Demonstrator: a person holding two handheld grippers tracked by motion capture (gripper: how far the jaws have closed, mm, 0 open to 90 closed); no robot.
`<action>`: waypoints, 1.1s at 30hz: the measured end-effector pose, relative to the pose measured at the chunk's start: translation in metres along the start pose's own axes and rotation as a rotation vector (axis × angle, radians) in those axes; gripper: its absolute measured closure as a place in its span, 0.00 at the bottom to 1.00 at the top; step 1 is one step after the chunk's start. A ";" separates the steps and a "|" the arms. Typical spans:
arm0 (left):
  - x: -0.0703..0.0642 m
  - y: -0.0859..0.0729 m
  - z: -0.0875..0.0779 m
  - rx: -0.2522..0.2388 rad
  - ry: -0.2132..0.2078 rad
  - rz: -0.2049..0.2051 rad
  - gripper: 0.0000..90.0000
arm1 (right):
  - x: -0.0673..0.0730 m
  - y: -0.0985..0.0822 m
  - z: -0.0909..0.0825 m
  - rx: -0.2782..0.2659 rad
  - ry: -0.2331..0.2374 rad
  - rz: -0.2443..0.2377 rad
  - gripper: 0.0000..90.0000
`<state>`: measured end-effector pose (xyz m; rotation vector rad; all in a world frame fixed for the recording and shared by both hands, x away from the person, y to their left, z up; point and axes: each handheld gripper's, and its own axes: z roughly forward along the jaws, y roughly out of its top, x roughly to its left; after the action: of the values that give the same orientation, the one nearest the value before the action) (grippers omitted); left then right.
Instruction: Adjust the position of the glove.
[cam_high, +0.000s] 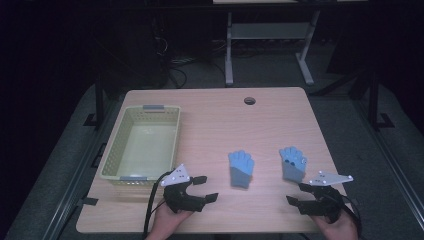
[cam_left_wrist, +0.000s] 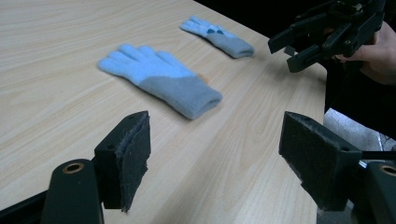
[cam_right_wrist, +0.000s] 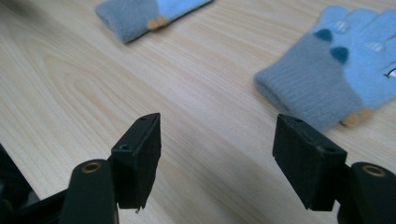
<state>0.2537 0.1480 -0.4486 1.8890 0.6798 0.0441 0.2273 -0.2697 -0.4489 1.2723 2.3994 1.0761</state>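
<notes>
Tongs both wide open, nothing held: left tongs (cam_high: 204, 188) w/ plain glove (cam_high: 241, 169) mid-frame just up-right, right tongs (cam_high: 300, 194) w/ dotted glove (cam_high: 293, 163) just above; best pinch each at grey cuff, low to counter (cam_high: 215, 115), then carry to basket (cam_high: 116, 145) at left.

Two blue gloves (cam_high: 241, 169) (cam_high: 293, 163), one yellow basket (cam_high: 115, 151), two hand-held grippers (cam_high: 206, 188) (cam_high: 297, 194), one table (cam_high: 215, 125).
</notes>
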 end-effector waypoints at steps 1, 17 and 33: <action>0.000 0.000 0.000 0.003 0.001 0.003 0.27 | 0.000 0.000 -0.001 -0.005 0.000 0.001 0.36; -0.002 0.001 -0.003 -0.017 0.007 0.004 0.28 | -0.004 0.002 -0.008 -0.044 -0.019 0.014 0.35; -0.005 0.003 -0.006 -0.026 0.020 0.027 0.28 | -0.013 0.058 -0.011 -0.018 -0.063 0.006 0.34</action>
<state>0.2488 0.1499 -0.4421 1.8755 0.6644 0.0886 0.2663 -0.2644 -0.4028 1.2888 2.3359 1.0408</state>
